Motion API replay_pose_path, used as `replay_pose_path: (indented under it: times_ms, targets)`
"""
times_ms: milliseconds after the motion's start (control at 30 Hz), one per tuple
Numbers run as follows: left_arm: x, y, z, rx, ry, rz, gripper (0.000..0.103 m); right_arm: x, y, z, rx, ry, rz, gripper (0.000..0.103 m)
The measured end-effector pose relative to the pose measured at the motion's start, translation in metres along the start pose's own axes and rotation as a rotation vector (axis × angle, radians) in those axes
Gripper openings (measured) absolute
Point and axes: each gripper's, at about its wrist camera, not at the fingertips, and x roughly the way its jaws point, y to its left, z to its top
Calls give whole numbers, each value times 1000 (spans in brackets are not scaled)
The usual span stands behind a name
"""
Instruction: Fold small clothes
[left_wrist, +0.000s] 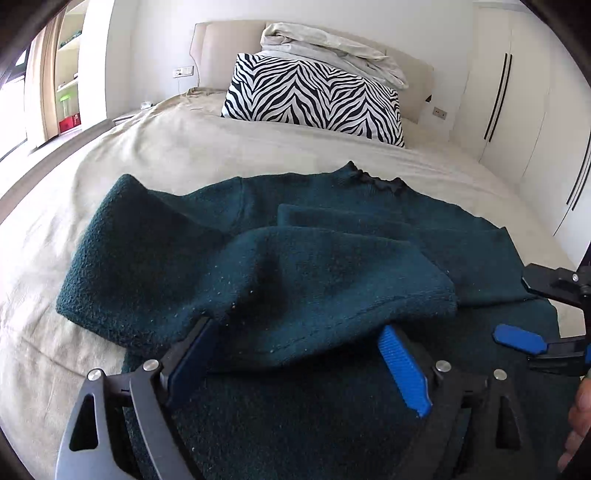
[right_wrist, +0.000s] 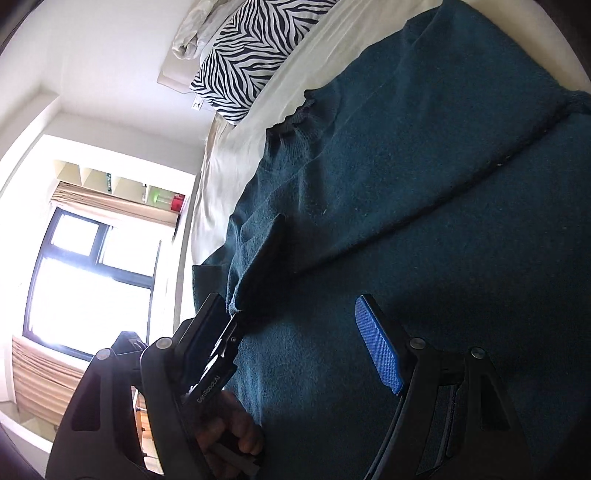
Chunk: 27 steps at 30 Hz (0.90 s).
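- Dark teal sweater lies spread on your beige bed sheet, neckline w/ dark ruffled trim pointing toward the headboard.
- One sleeve is bent over to the left; a folded-over flap of the knit bunches up right in front of your left gripper.
- Left gripper: jaws spread wide, blue ribbed pad on one side, darker pad opposite. Flap edge sits between them, but nothing is pinched.
- Right gripper: jaws also wide apart, blue pad hovering over the sweater body, holding nothing. In the left wrist view its blue fingertip shows at the right edge, just above the knit.
- Right wrist view is rolled sideways; the sweater fills most of it, and a hem corner hangs near the dark finger.
- Zebra-print pillow stands against the headboard, w/ a crumpled pale duvet piled on top, well apart from the sweater.
- Window is bright beyond the bed.
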Motion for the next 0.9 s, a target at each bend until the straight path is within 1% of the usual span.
replay_pose_path:
  times_ms: [33,100,200,233,267,300,333,400,433,500,567,700,800,900]
  targets:
    - [0,5,-2,-23,-2,-13,90,15,5,4,-4,29,8,73]
    - [1,9,-4,-41,-2,-32,90,44,10,9,22,72,-19,73]
    - [2,9,-5,-35,-6,-35,90,69,29,15,-11,91,-30,73]
    - [0,9,-6,-35,-11,-38,90,75,36,15,-25,102,-37,69]
    - [0,10,-6,-41,-18,-47,91,81,43,15,-50,120,-45,54]
    - [-1,12,-5,-52,-27,-62,91,86,51,14,-89,139,-67,44]
    - [-3,16,-5,-70,-41,-82,91,88,59,12,-132,147,-105,28]
    - [-9,26,-7,-116,-75,-122,91,87,69,10,-186,146,-148,17]
    - [-13,30,-8,-140,-94,-131,91,84,73,11,-198,140,-160,8]
    - [-21,39,-10,-180,-138,-143,91,73,80,15,-224,108,-166,8]
    - [-27,44,-11,-207,-166,-149,91,59,86,23,-255,61,-183,7]
    - [-26,46,-11,-218,-162,-158,91,29,85,52,-261,-17,-214,7]
    - [-27,47,-11,-216,-173,-159,90,3,63,76,-236,-66,-262,7]
    - [-29,48,-12,-221,-185,-153,89,-17,25,97,-164,-102,-314,7]
